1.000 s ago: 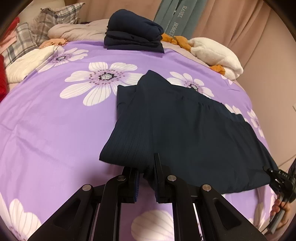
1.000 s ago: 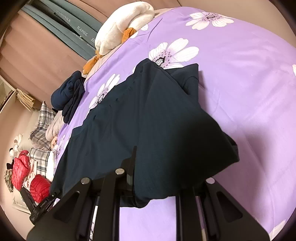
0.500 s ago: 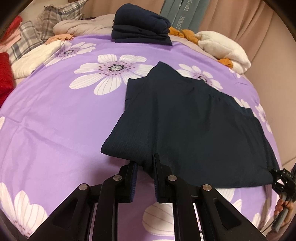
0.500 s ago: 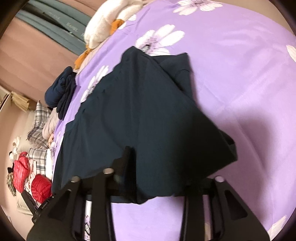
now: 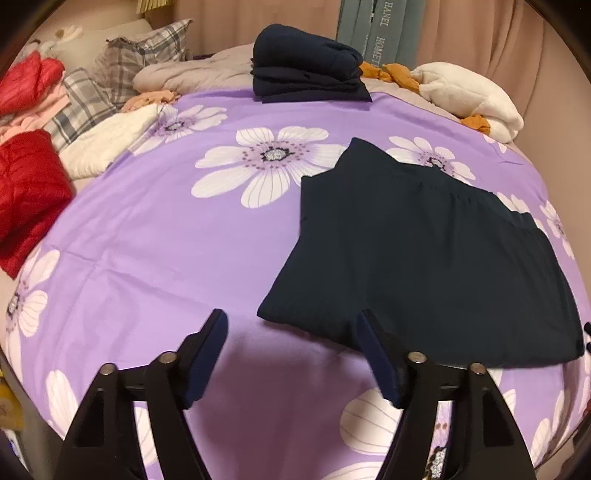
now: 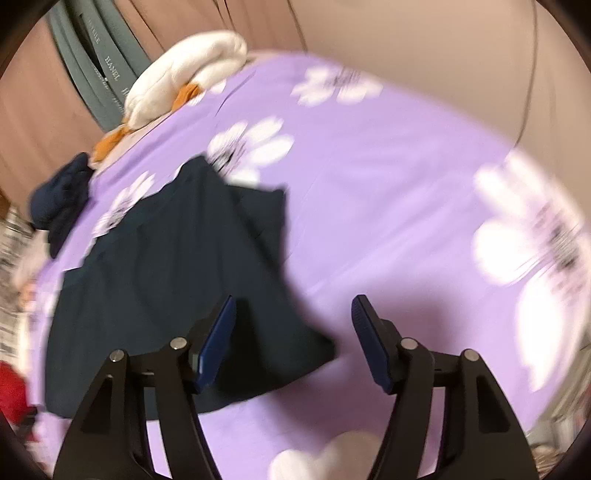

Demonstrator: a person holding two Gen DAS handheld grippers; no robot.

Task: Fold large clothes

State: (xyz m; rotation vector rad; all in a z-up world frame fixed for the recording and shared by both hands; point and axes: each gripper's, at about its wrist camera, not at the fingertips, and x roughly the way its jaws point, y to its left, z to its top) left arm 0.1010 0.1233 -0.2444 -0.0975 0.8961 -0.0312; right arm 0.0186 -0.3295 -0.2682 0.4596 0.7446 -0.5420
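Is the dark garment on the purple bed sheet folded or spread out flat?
Folded. The dark garment lies as a compact doubled shape on the bed sheet, with layered edges showing at its far corner.

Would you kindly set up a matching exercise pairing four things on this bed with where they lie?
Things:
1. dark garment
2. folded navy stack
3. red jacket
4. white plush toy

Places:
A. far right corner of the bedspread
B. left edge of the bed
C. spread flat, near the left gripper
D. far middle, before the grey boxes

Pairs: 1-C, 2-D, 3-B, 4-A
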